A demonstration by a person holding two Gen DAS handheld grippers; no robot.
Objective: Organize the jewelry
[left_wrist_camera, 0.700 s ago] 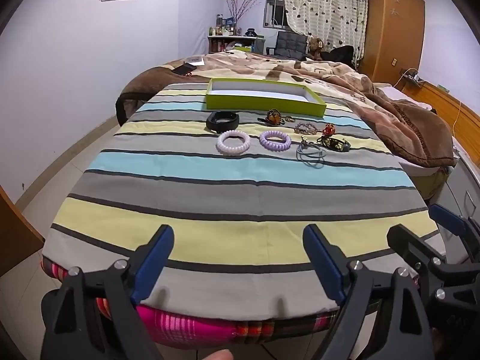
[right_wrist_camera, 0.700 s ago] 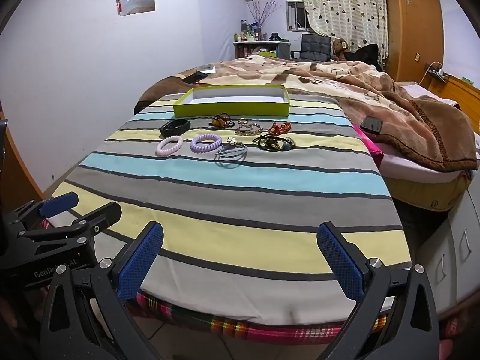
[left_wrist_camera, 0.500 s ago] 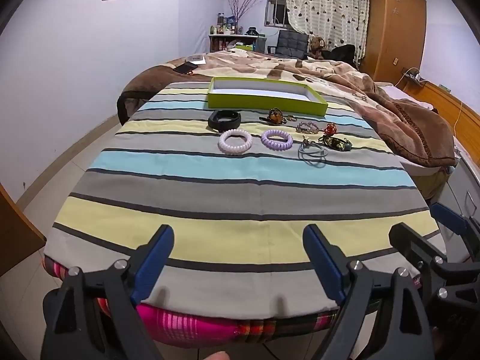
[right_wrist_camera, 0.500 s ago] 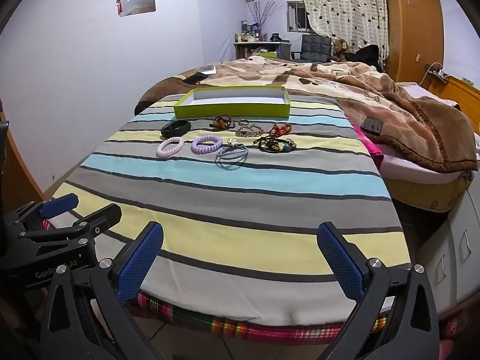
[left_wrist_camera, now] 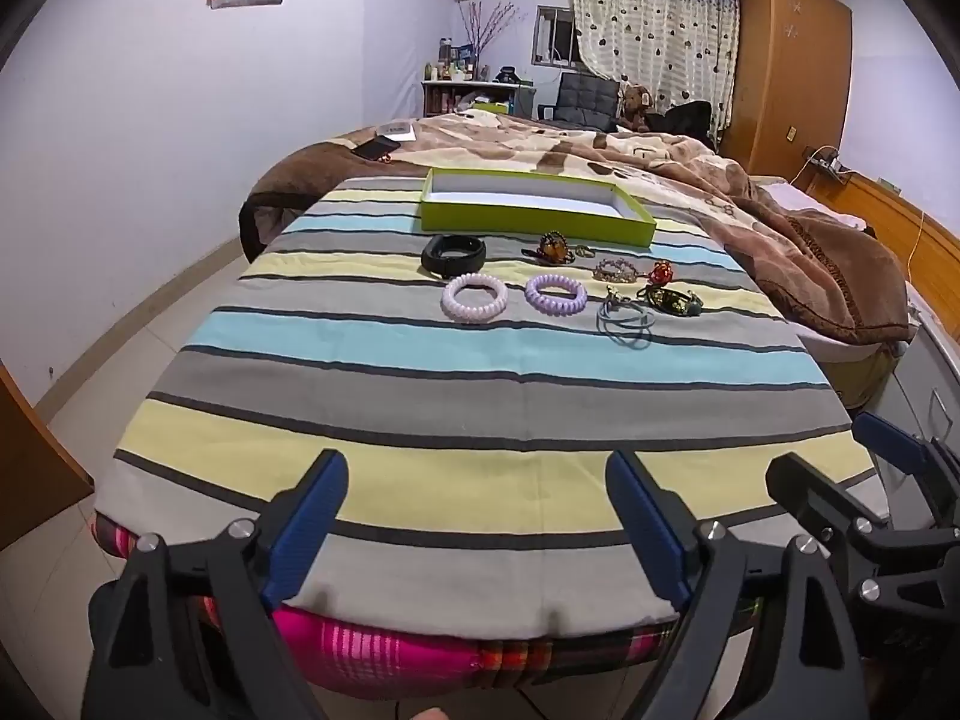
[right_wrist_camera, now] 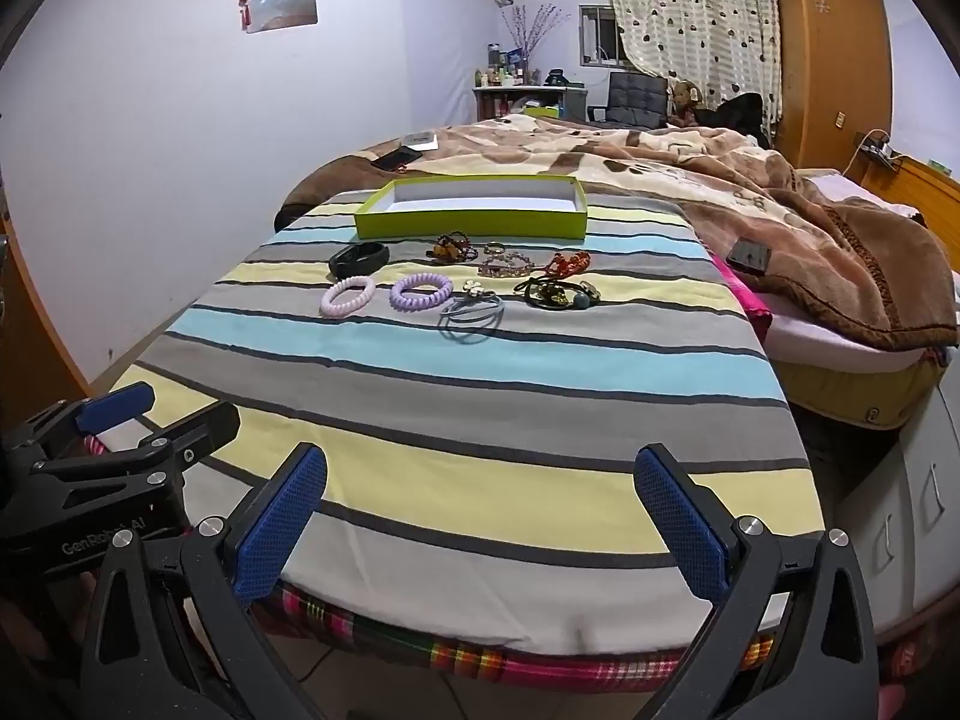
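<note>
The jewelry lies in a loose cluster on the striped cloth surface (left_wrist_camera: 480, 372), at my twelve o'clock: a pale pink coiled plastic bracelet (left_wrist_camera: 474, 298) just beside a lilac coiled bracelet (left_wrist_camera: 556, 294), a black band (left_wrist_camera: 453, 254) at their eleven o'clock, beaded pieces toward two o'clock. Beyond them sits a shallow lime-green rectangular box (left_wrist_camera: 534, 210), holding nothing. My left gripper (left_wrist_camera: 477, 531) and right gripper (right_wrist_camera: 480, 525) hover at the near edge, fingers spread wide, gripping nothing.
</note>
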